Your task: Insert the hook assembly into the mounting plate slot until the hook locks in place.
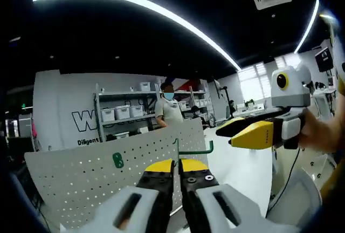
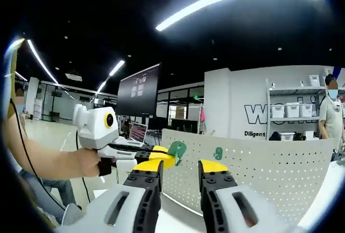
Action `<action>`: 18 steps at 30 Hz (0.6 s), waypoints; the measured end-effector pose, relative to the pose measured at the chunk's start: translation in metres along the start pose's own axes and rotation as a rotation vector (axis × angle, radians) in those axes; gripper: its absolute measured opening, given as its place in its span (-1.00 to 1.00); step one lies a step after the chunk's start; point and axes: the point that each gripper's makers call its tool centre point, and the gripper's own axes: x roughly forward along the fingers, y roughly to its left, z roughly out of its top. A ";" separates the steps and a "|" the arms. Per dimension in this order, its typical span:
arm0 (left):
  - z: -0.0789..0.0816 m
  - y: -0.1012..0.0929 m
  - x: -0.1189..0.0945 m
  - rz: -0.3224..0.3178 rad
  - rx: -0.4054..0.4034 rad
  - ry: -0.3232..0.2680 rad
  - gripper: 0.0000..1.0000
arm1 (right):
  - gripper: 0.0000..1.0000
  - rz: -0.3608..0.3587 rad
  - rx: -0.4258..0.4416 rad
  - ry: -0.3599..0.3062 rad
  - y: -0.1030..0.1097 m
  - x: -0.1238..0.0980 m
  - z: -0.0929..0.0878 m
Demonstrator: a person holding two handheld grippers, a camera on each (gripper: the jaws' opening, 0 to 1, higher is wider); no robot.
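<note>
A white perforated mounting plate (image 1: 81, 176) stands upright in front of me, seen also in the right gripper view (image 2: 269, 163). A small green piece (image 1: 117, 160) is fixed on its face (image 2: 218, 153). My left gripper (image 1: 176, 166) is shut on the stem of a green wire hook assembly (image 1: 195, 150), which sticks up and to the right by the plate's right edge. From the left of the right gripper view, the left gripper (image 2: 161, 158) carries the green hook (image 2: 177, 151) near the plate's left end. My right gripper (image 2: 180, 169) stands open with nothing in it, and it hangs beside the hook (image 1: 253, 131).
A white table surface (image 1: 242, 173) carries the plate. A person (image 1: 168, 109) stands behind by shelves with white bins (image 1: 123, 112). A hand and forearm (image 2: 48, 160) hold the left gripper. A large monitor (image 2: 139, 90) hangs further back.
</note>
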 end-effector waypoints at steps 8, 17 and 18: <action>0.021 -0.004 -0.008 -0.001 -0.094 -0.126 -0.93 | -0.65 0.039 0.028 -0.040 0.017 0.018 0.020; 0.033 -0.010 -0.018 0.028 -0.112 -0.211 -0.93 | -0.76 0.049 0.068 -0.031 0.026 0.029 0.029; 0.034 -0.009 -0.019 0.029 -0.114 -0.218 -0.93 | -0.77 0.051 0.068 -0.028 0.027 0.029 0.029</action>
